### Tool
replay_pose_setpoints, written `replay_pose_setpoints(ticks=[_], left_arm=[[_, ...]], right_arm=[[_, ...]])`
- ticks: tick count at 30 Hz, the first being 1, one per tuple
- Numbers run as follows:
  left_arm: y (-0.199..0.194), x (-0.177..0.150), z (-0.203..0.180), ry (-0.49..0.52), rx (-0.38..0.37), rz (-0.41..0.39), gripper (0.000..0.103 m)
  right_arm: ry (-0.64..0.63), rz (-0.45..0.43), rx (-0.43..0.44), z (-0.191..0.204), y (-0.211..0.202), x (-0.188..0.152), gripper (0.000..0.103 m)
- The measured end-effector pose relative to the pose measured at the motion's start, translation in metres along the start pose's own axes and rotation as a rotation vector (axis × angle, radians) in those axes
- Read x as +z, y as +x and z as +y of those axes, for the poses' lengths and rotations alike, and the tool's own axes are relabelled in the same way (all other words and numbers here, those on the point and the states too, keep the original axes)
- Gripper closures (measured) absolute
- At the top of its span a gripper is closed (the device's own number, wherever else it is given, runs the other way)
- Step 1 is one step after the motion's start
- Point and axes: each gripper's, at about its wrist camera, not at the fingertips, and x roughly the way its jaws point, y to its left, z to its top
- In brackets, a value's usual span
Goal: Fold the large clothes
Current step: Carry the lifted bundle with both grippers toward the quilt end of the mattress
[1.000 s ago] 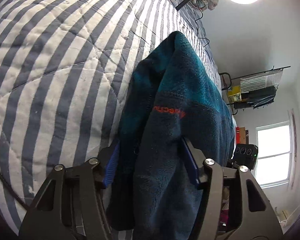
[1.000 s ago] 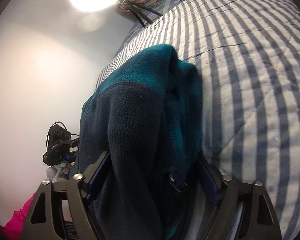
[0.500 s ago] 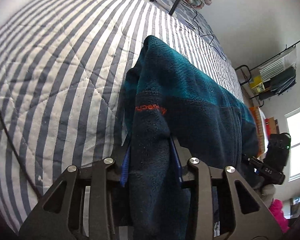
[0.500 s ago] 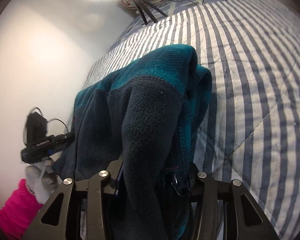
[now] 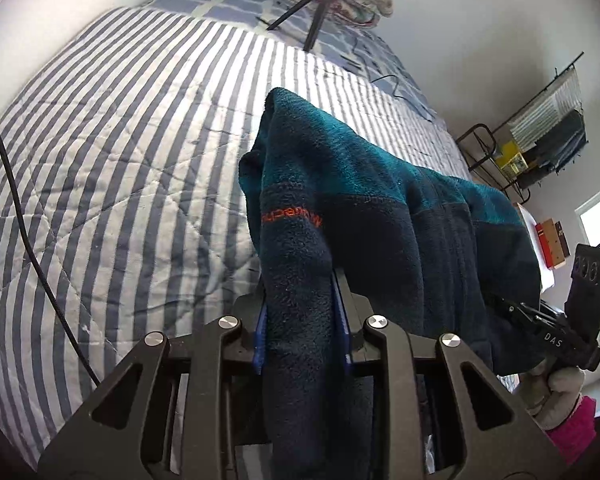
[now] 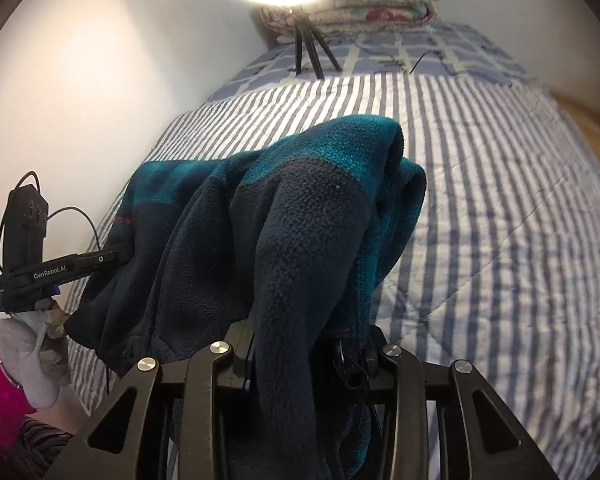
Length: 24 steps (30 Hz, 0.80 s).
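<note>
Two wrist fisheyes, both looking steeply down over the bed

Each camera sits just behind its own fingers, super close to the fleece jacket (image 5: 380,208) bunched in front. Left view faces across the striped bed (image 5: 120,160) toward the far right wall; right view faces toward the left wall. Both share the jacket, the bed, the tripod (image 6: 308,52), and each catches the other gripper at its edge.

Fleece (image 5: 364,184) | teal over navy, orange logo | we see it bunched, lifted at two ends, sagging over striped quilt (image 5: 120,168)
</note>
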Motion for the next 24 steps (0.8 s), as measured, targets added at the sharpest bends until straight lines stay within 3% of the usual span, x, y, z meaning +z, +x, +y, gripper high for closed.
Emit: replay_pose_setpoints(ticks=[14,17,24], left_arm=[[-0.014,0.003,-0.077,0.153,-0.007,-0.103,0.077],[-0.017,0.004,-0.086,0.151,-0.036,-0.109,0.077],[-0.027,0.003,-0.125,0.232,-0.022,-0.173,0.078]], right_arm=[[-0.019,-0.106,-0.192,0.010,-0.063,-0.003,0.067],[-0.022,-0.128,-0.216,0.006,-0.072,-0.004,0.067],[-0.030,-0.188,-0.238,-0.005,-0.099,-0.003,0.067]])
